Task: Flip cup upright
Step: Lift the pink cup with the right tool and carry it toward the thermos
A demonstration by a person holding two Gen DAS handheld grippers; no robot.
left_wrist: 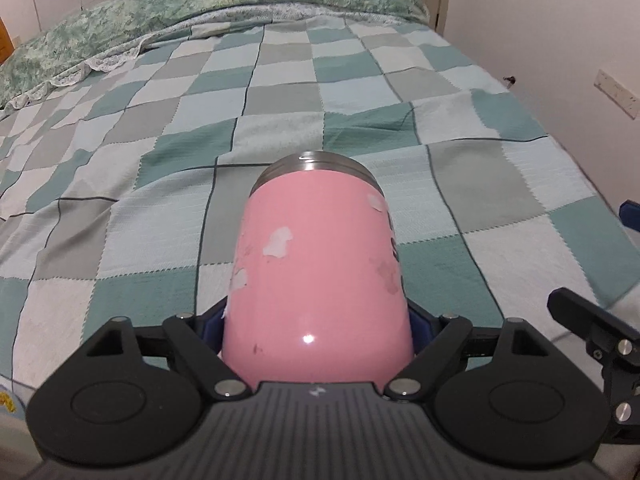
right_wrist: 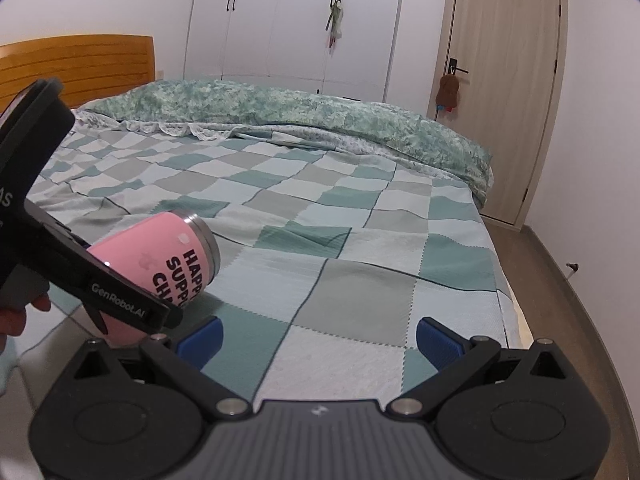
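Two grippers over a bed: the left gripper [left_wrist: 318, 326] is clamped around a pink cup [left_wrist: 320, 272], apparently held tilted above the checked blanket [left_wrist: 400, 92], metal rim pointing away. The right gripper [right_wrist: 318, 334] is spread apart, holding nothing. Beyond lies a green quilt [right_wrist: 320, 114].

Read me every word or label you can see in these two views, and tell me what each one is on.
"HAPP / SUPP / CHA", cut off, on the pink cup.
"GenRobot.AI" on the left gripper, which grips the cup.
"AS", cut off, on that gripper's body at the picture's left edge.
In the left wrist view, dark print on the cup's right side is unreadable.
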